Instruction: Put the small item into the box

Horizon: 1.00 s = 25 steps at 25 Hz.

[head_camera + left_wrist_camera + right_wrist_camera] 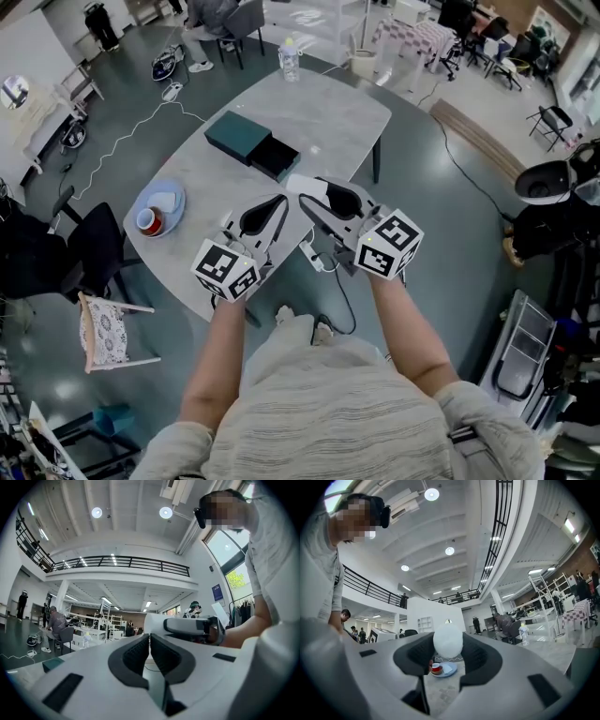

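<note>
While short of the box: white ball clamped for carrying.
Right gripper view: right gripper pinching it at the tips, ready for a clean drop. Left gripper view: left gripper pressed together, empty, kept aside. Head view: hovering over table, box just ahead.

Bright, even light from round ceiling lamps; fisheye bending and dark corners in gripper views.

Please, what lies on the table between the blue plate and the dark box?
Nothing. In the head view the stretch of table between the blue plate and the dark box is bare.
</note>
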{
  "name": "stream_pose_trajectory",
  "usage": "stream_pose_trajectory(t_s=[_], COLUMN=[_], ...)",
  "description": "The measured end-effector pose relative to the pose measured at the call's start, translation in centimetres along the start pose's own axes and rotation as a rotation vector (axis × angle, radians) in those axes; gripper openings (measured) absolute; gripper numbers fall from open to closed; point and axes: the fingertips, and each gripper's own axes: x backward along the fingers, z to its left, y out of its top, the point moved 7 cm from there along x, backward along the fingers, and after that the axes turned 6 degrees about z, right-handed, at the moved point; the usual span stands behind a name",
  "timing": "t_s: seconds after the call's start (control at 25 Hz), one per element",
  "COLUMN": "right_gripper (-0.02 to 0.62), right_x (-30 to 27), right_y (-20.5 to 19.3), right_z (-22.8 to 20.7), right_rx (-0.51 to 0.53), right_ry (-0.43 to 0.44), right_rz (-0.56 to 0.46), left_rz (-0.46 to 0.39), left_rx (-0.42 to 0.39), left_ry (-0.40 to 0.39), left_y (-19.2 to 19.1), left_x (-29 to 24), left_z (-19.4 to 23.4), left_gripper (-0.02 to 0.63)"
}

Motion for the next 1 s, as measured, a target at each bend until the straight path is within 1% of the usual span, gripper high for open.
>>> stream_pose_trajectory(t_s=[0.12, 0.28, 0.52, 0.72, 1.0], right_gripper=[0.183, 0.183, 0.183, 0.183, 0.183], right_x=[-1.6, -4.6, -9.2, -13.3, -17.5], right_y=[-0.3, -0.3, -0.2, -1.0, -1.8], right_z=[-1.2, -3.5, -7.5, -10.7, -13.7], right_rx=[-0.01, -0.014, -0.03, -0.043, -0.039], right_ry=[-0.005, -0.014, -0.038, -0.062, -0.088], right_rz=[0.004, 0.025, 0.053, 0.072, 0.098], left_rz=[0.007, 0.007, 0.014, 0.019, 0.008], left_rx=[0.004, 0.02, 0.037, 0.052, 0.078], left_ry=[0.001, 0.011, 0.002, -0.017, -0.029], left_y=[-0.4, -0.9, -1.1, -2.1, -3.4], left_x=[-0.4, -1.3, -3.5, -4.5, -6.1], left_z=[1.8, 5.7, 11.8, 16.6, 21.6], left_gripper=[0.023, 0.023, 0.023, 0.023, 0.023])
